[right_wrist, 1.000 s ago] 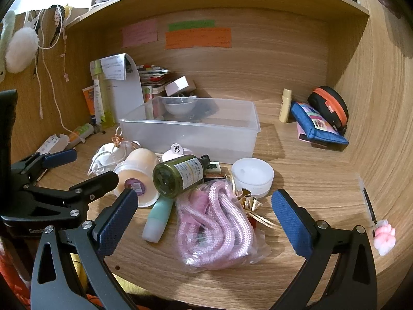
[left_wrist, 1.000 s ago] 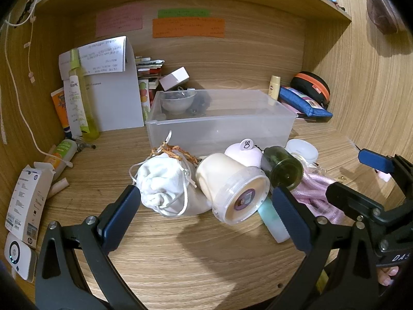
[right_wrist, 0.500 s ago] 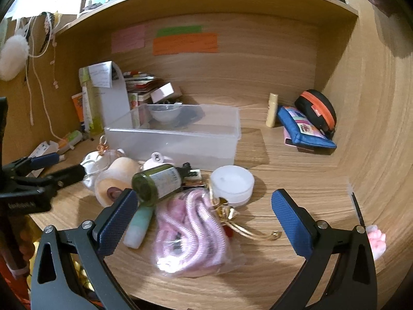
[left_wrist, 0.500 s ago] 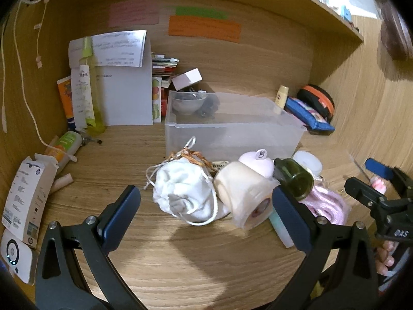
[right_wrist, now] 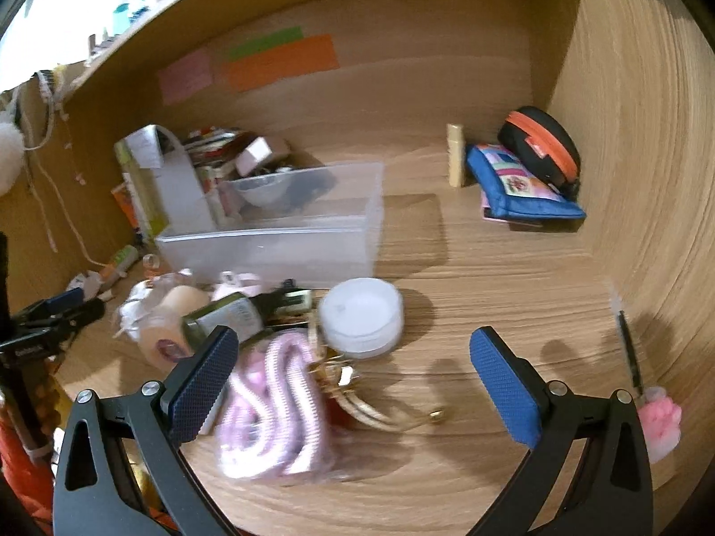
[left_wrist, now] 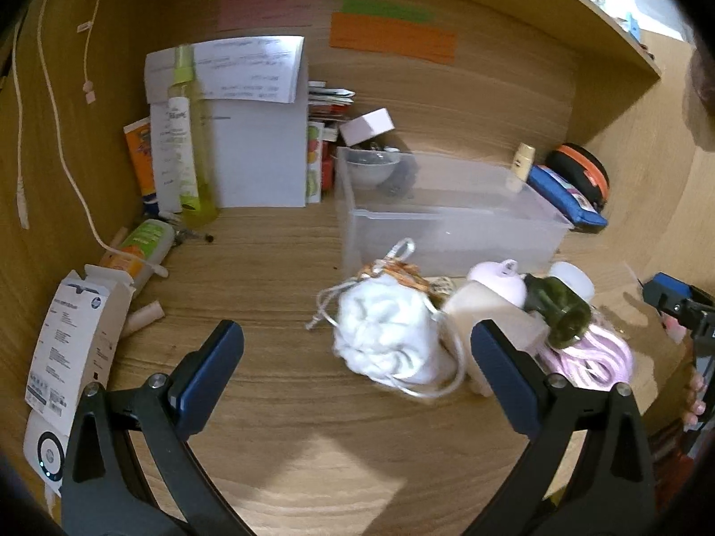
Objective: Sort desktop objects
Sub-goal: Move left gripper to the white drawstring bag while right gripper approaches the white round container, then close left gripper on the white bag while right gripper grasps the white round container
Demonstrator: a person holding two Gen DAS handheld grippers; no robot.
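Note:
A heap lies in front of a clear plastic bin (left_wrist: pixel 451 228): a white drawstring pouch (left_wrist: pixel 384 335), a cream jar (left_wrist: pixel 487 317), a green bottle (left_wrist: pixel 561 312) and bagged pink rope (right_wrist: pixel 272 406). A white round tub (right_wrist: pixel 362 317) sits beside them. The bin (right_wrist: pixel 286 241) holds a small bowl. My left gripper (left_wrist: pixel 357 375) is open and empty, just left of and before the pouch. My right gripper (right_wrist: pixel 348 379) is open and empty above the rope and tub.
A paper stand, a spray bottle (left_wrist: pixel 187 134) and tubes stand at the back left. A white carton (left_wrist: pixel 71 344) lies at the left. A blue pouch (right_wrist: pixel 523 187) and a black-orange case (right_wrist: pixel 545 147) sit at the back right. A pink-topped pen (right_wrist: pixel 639 384) lies by the right wall.
Both grippers have pulled back and apart: the left swung left so the heap now sits to its right; the right swung right and tilted. Both stay open.

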